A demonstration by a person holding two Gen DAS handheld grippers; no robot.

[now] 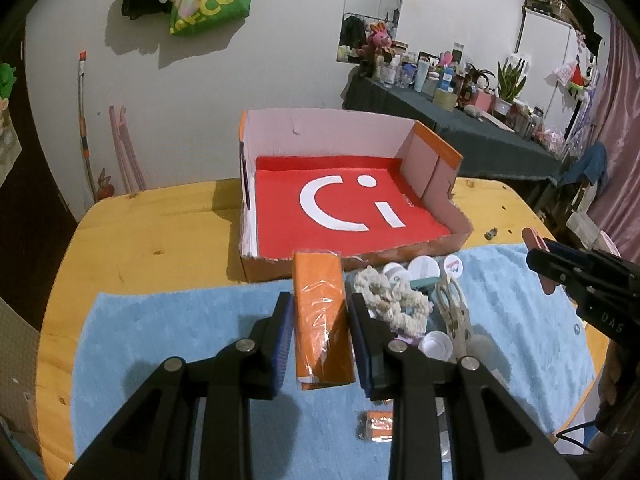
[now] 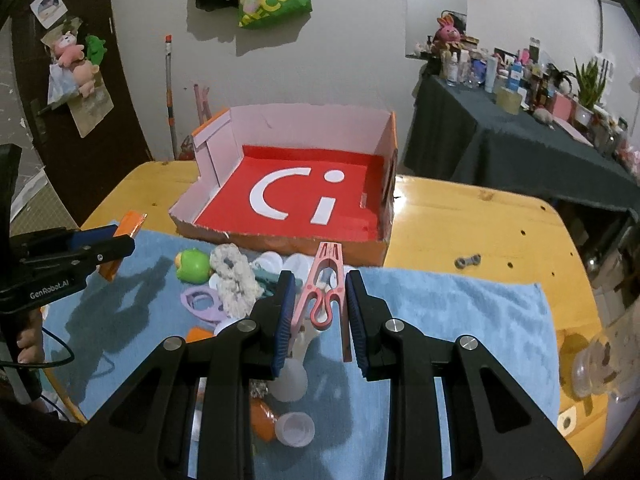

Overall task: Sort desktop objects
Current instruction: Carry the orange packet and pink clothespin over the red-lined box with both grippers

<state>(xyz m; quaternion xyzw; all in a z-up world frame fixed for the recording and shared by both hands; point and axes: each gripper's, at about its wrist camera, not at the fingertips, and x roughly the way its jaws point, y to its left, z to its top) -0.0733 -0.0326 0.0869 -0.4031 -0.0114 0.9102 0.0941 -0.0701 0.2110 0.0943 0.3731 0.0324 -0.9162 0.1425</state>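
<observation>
My left gripper point(image 1: 320, 312) is shut on an orange plastic-wrapped packet point(image 1: 322, 320), held above the blue towel point(image 1: 168, 328). In the right wrist view the same left gripper point(image 2: 116, 246) shows at the left edge with the orange packet point(image 2: 130, 222). My right gripper point(image 2: 320, 292) is shut on a pink clothes peg point(image 2: 324, 288), its tip pointing at the box. In the left wrist view the right gripper point(image 1: 538, 258) enters from the right with the pink peg point(image 1: 538, 246). The open cardboard box point(image 1: 448, 240) with a red liner stands behind the towel.
On the towel lie a cream scrunchie point(image 2: 234, 280), a green toy point(image 2: 194, 266), a purple ring piece point(image 2: 202, 300), white caps point(image 2: 298, 424), a beige peg point(image 1: 454, 308) and a small orange item point(image 1: 376, 426). A metal link point(image 2: 468, 261) rests on the yellow table point(image 2: 480, 224).
</observation>
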